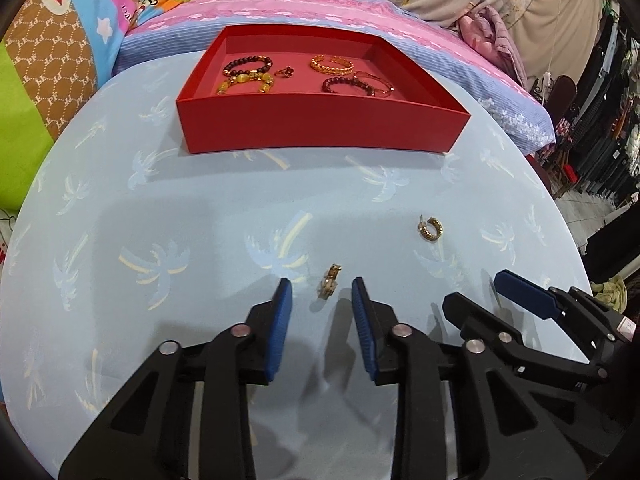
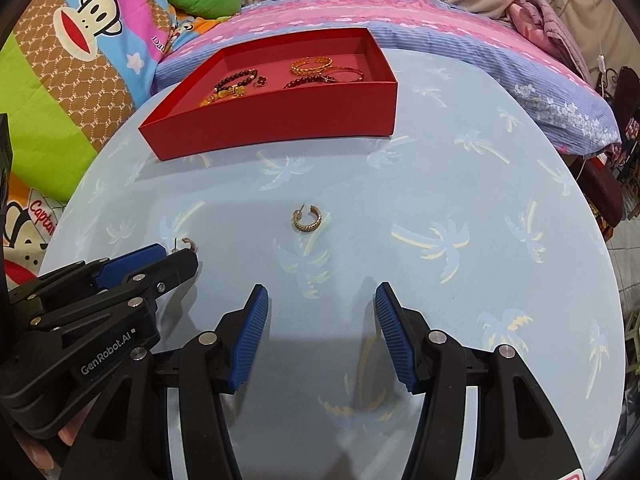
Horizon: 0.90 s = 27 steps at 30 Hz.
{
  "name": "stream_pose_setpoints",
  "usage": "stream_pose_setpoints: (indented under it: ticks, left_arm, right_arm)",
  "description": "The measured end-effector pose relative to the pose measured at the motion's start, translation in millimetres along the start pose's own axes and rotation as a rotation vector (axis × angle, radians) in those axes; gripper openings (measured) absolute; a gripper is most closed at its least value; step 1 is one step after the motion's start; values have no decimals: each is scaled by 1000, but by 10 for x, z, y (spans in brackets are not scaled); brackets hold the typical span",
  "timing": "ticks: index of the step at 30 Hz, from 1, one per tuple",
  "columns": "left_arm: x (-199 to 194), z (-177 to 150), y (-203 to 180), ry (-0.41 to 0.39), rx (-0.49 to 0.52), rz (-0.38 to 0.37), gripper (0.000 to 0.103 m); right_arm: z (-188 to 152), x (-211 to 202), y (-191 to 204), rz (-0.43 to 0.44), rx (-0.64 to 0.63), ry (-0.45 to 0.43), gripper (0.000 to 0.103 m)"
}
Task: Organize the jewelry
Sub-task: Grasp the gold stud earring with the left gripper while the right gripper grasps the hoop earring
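The left gripper (image 1: 322, 284) hangs low over a round table (image 1: 200, 200) covered in a pale blue cloth with palm trees, its jaws apart with a small gold earring (image 1: 329, 286) lying on the cloth right between the fingertips, touching neither blue pad. To its right the right gripper (image 2: 318, 292) sits alongside, jaws also spread wide and holding nothing; bare cloth lies between its fingers. A second gold hoop earring (image 2: 306, 219) rests on the cloth ahead of the right gripper, well apart from the first earring and out in the open, with bare cloth on every side. At the far side of the table stands a shallow red box (image 1: 320, 128), its back edge close to the table's rim, where the cloth meets a pink and blue bedspread (image 1: 440, 48). Inside the box lie a dark bead bracelet (image 1: 247, 66), a yellow bead bracelet (image 1: 246, 84), a small dark flower ring (image 1: 285, 72), a gold chain bracelet (image 1: 332, 64), another dark bead bracelet (image 1: 348, 84) and a thin bangle (image 1: 374, 82) partly overlapping it. A broad band of bare cloth separates the box's near wall from both earrings. The table's right edge curves away close beyond the right gripper in the left wrist view.
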<state>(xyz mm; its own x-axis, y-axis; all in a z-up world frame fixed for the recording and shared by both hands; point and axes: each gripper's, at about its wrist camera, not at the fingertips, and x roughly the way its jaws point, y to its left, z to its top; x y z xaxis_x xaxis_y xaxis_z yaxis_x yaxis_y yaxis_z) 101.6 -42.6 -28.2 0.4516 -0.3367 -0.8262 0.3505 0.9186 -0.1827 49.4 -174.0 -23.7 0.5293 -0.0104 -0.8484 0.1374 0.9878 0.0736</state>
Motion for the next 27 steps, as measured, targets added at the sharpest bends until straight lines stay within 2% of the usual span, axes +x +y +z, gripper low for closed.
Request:
stream_pose_setpoints:
  ticks: [1, 5, 14, 21, 27]
  left_arm:
    - [5, 3, -9, 2, 5, -1, 16]
    - [14, 10, -12, 13, 9, -11, 5]
    - [13, 37, 93, 21, -23, -2, 5]
    - [26, 55, 118, 27, -31, -3, 5]
    - [31, 68, 121, 27, -30, -4, 5]
  right_arm:
    - [10, 8, -5, -1, 1, -1, 55]
    - [66, 40, -16, -2, -1, -8, 55]
    - [212, 172, 47, 3, -21, -10, 53]
    - [315, 261, 113, -5, -41, -17, 41]
    - [336, 291, 152, -27, -70, -29, 24]
